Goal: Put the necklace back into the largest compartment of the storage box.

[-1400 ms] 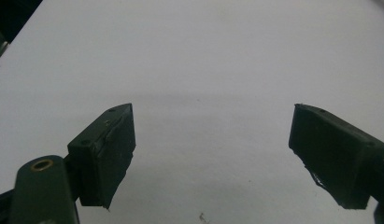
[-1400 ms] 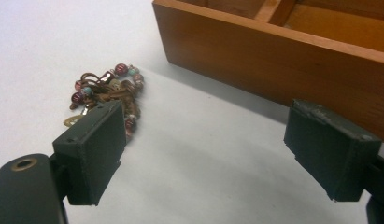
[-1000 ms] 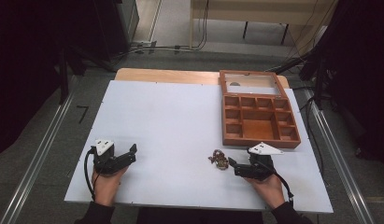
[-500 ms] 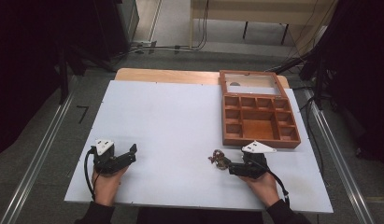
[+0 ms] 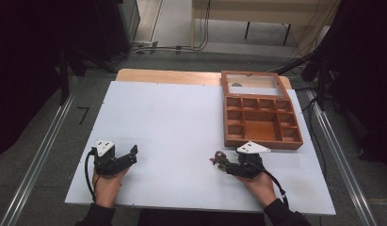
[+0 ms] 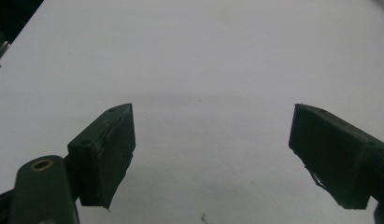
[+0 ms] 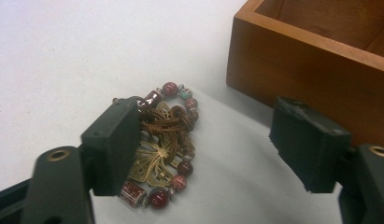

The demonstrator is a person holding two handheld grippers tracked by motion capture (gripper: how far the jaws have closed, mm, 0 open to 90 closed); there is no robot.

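A beaded bracelet (image 7: pixel 164 144) with dark red beads and a brass filigree piece lies on the white table, just in front of the wooden box. My right gripper (image 7: pixel 210 140) straddles it. Its jaws have just been closing with the bracelet between them. The left pad (image 7: pixel 117 144) rests against the bracelet's side, and the right pad (image 7: pixel 306 144) stands well apart from it. From above, the bracelet (image 5: pixel 219 158) shows at the tip of the right gripper (image 5: pixel 227 165). My left gripper (image 5: pixel 133 155) rests near the front left, its jaws (image 6: pixel 213 154) wide with bare table between them.
A brown wooden box (image 5: pixel 262 141) with several compartments and a raised glass lid (image 5: pixel 251 84) sits at the back right; its front wall (image 7: pixel 311 65) is close behind my right gripper. The white table (image 5: pixel 172 122) spreads between the two hands.
The right gripper has edged left up to the bracelet, which now lies between its jaws. The left hand has stayed in place.
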